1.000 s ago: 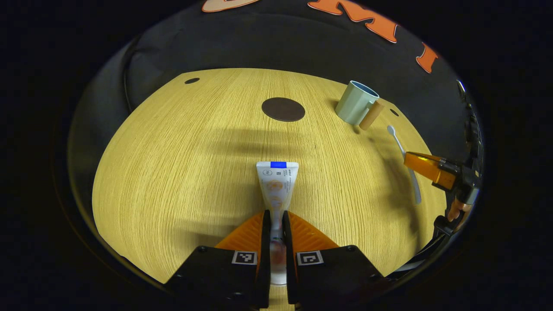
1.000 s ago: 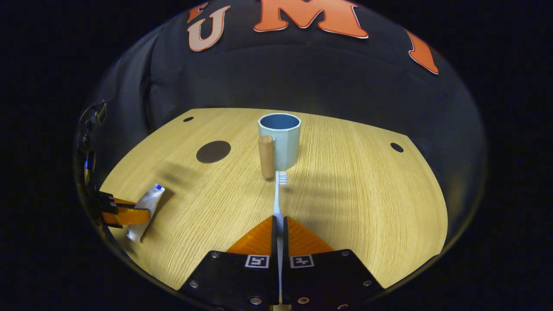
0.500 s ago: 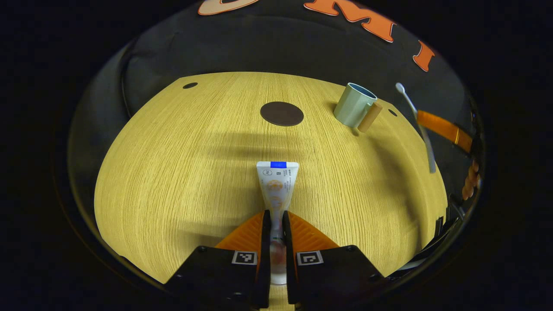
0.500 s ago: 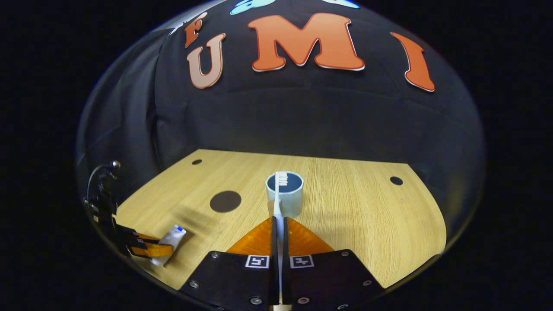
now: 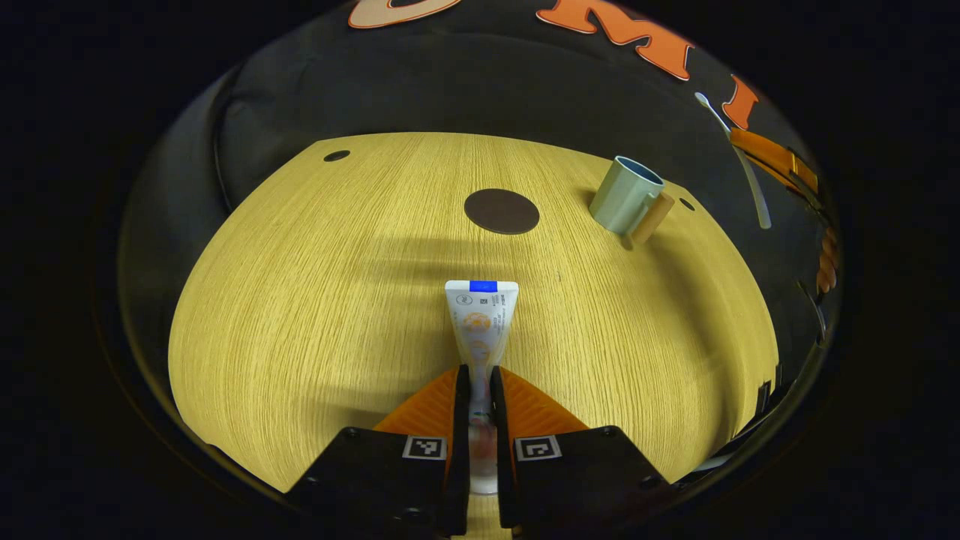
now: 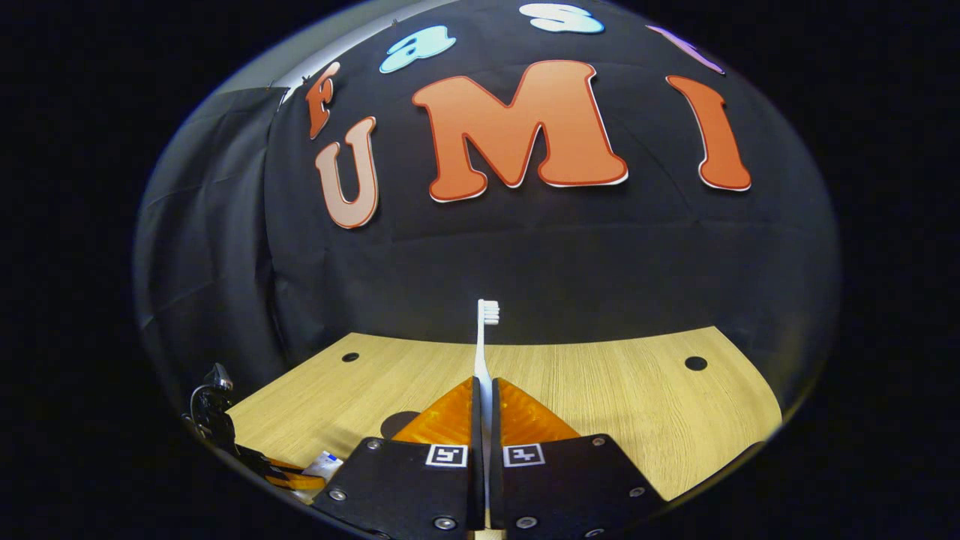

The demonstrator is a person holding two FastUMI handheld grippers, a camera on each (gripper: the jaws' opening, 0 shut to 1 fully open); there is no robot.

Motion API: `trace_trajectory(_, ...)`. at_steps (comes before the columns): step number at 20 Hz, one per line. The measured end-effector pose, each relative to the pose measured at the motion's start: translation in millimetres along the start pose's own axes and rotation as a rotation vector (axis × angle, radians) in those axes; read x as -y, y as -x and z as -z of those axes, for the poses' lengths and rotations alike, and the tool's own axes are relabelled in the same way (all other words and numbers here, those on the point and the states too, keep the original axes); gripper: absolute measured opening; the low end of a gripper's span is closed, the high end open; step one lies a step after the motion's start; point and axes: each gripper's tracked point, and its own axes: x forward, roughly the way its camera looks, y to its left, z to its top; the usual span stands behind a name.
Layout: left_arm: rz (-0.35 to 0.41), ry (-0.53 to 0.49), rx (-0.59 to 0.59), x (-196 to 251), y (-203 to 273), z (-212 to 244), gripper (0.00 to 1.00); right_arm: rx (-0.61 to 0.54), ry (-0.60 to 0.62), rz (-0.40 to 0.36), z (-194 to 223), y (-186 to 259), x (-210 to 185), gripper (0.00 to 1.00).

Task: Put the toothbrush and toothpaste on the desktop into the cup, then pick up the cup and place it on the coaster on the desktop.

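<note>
Left gripper [image 5: 480, 379] clamped on toothpaste [image 5: 481, 319]; tube's cap end hidden btwn fingers, flat end sticks fwd over table [image 5: 300, 300]. Right gripper [image 6: 484, 390] clamped on toothbrush [image 6: 484, 337], bristle head up against cloth wall; handle end hidden. Coaster [image 5: 501, 211] mid-table beyond tube. Cup [image 5: 627, 202] far right, upright, inside looks empty. Hand [image 5: 827, 261] at right edge, partly cut off.

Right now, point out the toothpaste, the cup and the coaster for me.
toothpaste [image 5: 480, 322], left gripper view, on the tube's flat printed body ahead of the tongs.
cup [image 5: 624, 201], left gripper view, on its pale green side wall.
coaster [image 5: 501, 211], left gripper view, on the middle of the dark disc.
</note>
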Motion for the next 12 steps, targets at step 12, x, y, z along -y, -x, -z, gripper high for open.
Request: trace_trajectory(12, 0.018, -0.02, 0.046, -3, -7, 3, 0.19, 0.166, 0.022, -0.069, -21, -88, 0, 0.03)
